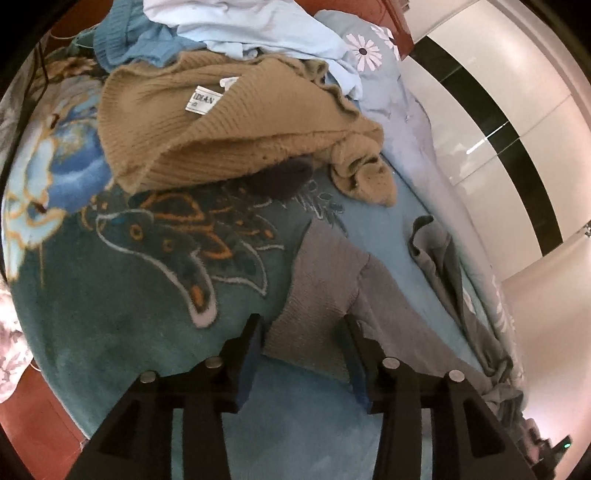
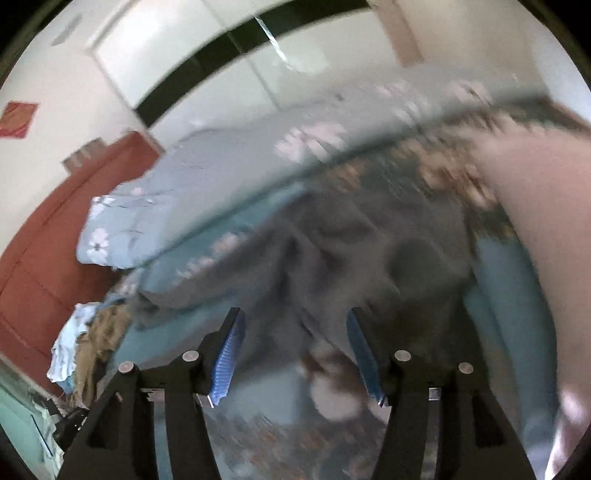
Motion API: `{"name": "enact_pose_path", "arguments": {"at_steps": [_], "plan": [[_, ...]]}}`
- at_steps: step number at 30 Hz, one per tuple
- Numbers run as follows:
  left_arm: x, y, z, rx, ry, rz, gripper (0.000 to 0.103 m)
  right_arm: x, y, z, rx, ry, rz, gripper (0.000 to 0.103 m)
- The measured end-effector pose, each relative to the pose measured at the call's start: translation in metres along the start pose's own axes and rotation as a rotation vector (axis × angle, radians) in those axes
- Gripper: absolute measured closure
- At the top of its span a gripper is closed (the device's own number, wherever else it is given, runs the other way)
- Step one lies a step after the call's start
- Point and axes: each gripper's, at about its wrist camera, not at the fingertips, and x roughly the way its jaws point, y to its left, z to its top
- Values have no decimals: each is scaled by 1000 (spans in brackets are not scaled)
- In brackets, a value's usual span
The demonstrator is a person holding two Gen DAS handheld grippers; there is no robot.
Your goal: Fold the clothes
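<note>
Angling downward at the bed, the left gripper [image 1: 303, 325] is seen with its jaws standing partly apart. A ribbed edge of the grey garment [image 1: 325, 280] lies between the fingers, but the pads are not pressed on it; whether the left finger [image 1: 251, 343] touches the cloth cannot be told. The garment is spread on the teal blanket [image 1: 147, 295] toward the bed's near right edge, running from the gripper to the right. A tan sweater [image 1: 240, 129] with a white label [image 1: 203, 100] is heaped further back on the blanket, well apart from the gripper, with a dark item [image 1: 284, 179] tucked beneath its front edge. Pale blue clothes [image 1: 258, 33] are piled behind it near the headboard end.

The right gripper [image 2: 295, 325] is likewise tilted down, and its view is heavily blurred. Its jaws are parted about as far, blue pads [image 2: 229, 358] showing, and nothing is clamped between them; the grey garment [image 2: 332, 240] lies below and ahead on the bed. A floral quilt [image 2: 166, 206] is bunched at the bed's far side. A pale blurred form, possibly an arm [image 2: 535, 240], crosses the right of that view.
</note>
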Motion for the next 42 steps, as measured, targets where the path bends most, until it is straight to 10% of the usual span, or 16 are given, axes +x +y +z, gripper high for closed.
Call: {"name": "enact_pose_path", "arguments": {"at_steps": [10,14,27,42], "plan": [[5,-17,3,-23,-13,-36,64,35,6,7,-6,-7,-26,46],[5,-21,6,-41,-32,-30,88,39,22,8,-71,15,-32,98],[-77,-32,51,31,-266,-36,97,-111,23,20,-240,-175,-19,99],[-64,26,50,-18,-235,76,103,-122,-43,-34,-169,0,-114,99]]}}
